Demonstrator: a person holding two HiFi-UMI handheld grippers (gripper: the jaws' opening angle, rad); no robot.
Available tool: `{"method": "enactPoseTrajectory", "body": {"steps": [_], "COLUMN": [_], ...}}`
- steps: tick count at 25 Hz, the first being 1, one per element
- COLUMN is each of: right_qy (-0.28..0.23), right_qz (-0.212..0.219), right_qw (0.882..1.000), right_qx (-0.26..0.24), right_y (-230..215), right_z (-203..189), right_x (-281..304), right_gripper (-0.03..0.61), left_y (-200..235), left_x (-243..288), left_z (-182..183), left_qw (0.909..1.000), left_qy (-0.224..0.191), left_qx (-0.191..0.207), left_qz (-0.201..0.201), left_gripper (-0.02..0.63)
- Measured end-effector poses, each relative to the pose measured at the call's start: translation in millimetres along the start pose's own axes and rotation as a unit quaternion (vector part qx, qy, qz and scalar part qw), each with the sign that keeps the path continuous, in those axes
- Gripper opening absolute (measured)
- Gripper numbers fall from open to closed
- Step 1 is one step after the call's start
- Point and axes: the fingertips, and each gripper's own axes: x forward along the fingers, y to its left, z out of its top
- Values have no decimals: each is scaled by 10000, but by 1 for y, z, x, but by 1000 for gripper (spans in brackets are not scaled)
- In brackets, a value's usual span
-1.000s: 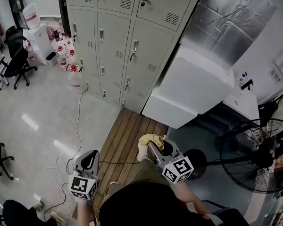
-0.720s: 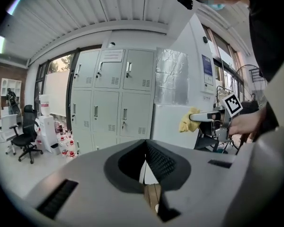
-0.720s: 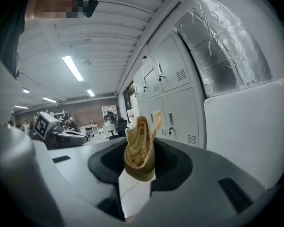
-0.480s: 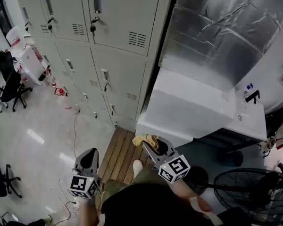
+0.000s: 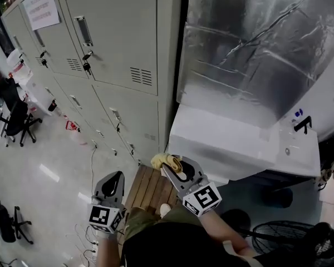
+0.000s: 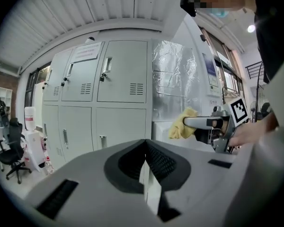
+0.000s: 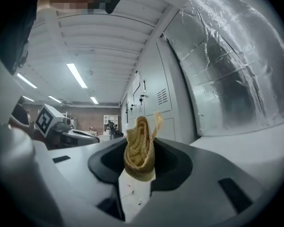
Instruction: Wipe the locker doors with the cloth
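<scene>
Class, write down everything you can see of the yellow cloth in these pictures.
The cloth is yellow and soft-looking, with a nubby weave like towelling, and is crumpled into a small bunch. The right gripper is shut on it, so its folds and one loose corner stick out beyond the jaws. It is held up in the air in front of the grey lockers, apart from their doors, and only the gripper seems to touch it.

Glossy pale floor point(image 5: 55, 166); black office chair point(image 5: 14, 121) left; wooden slat platform point(image 5: 147, 188); foil-wrapped duct point(image 5: 256, 43) right; ceiling strip lights point(image 7: 76, 74).
</scene>
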Motion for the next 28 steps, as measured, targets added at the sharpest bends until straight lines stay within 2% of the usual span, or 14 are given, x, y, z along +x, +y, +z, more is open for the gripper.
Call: {"method": "enactPoseTrajectory", "body": {"steps": [6,10,14,20,25,28], "right_qy": [-545,-1068,-1575,-2328,-2694,-2857], "right_qz": [-202,-289,-447,-871,-1206,-1364], "right_qw": [9951,9835,9629,9344,8930,8734], "right_qx": [-793,-1428,-2147,-2553,-3397,-3700], "right_y": [-31,-37,-38,-46,-44,-44], "right_z": [70,133,200,291,354,387], "right_x": [33,54,73,84,91,96], "right_gripper": [138,140,140,140,140,140], "left_y": [10,22,32,47,61,69], "left_x": [35,45,51,53,53,55], "left_z": [42,69,100,137,161,172], "left_qw": [9993,9974,9949,9912,9879,9855], "left_qy": [-228,-490,-688,-1011,-1270,-1423], "left_qx": [262,448,661,759,818,862], "left_qz": [-146,-263,-313,-391,-338,-336], "left_gripper": [9,9,9,9,9,9]}}
